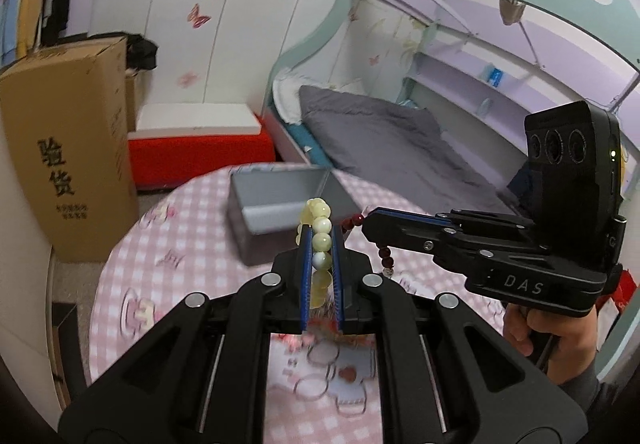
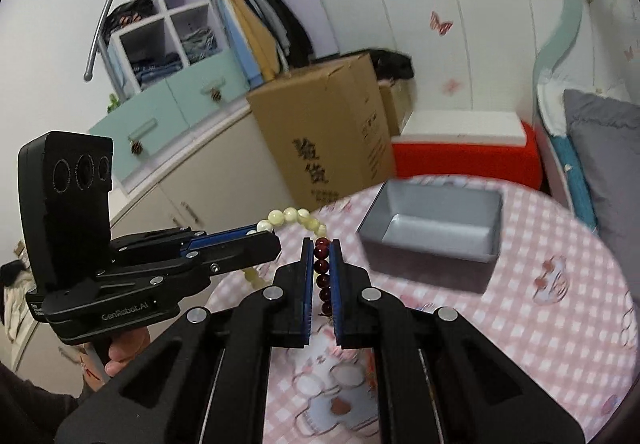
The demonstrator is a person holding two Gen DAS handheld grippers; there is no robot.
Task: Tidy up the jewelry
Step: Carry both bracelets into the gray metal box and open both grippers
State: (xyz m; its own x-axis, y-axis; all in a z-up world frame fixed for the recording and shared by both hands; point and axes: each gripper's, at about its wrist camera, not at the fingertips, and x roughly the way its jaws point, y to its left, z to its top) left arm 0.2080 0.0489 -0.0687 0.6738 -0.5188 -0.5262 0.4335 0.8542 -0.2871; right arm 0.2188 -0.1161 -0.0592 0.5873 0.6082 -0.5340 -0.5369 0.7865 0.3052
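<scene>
My left gripper (image 1: 320, 234) is shut on a cream-yellow bead bracelet (image 1: 321, 232) and holds it above the pink checked tablecloth (image 1: 160, 244). My right gripper (image 2: 321, 244) is shut on a dark red bead bracelet (image 2: 322, 272), also held above the cloth. An open grey box (image 1: 280, 204) stands on the table just beyond both grippers; it looks empty in the right wrist view (image 2: 436, 232). The right gripper (image 1: 366, 222) shows in the left wrist view with red beads (image 1: 386, 254) hanging from it. The left gripper (image 2: 276, 240) shows in the right wrist view with the cream bracelet (image 2: 294, 216).
A round table carries the cloth. A tall cardboard box (image 1: 68, 148) stands left of the table, a red and white box (image 1: 200, 140) behind it. A bed with a grey duvet (image 1: 400, 148) is at the right, a wardrobe (image 2: 200, 56) at the far left.
</scene>
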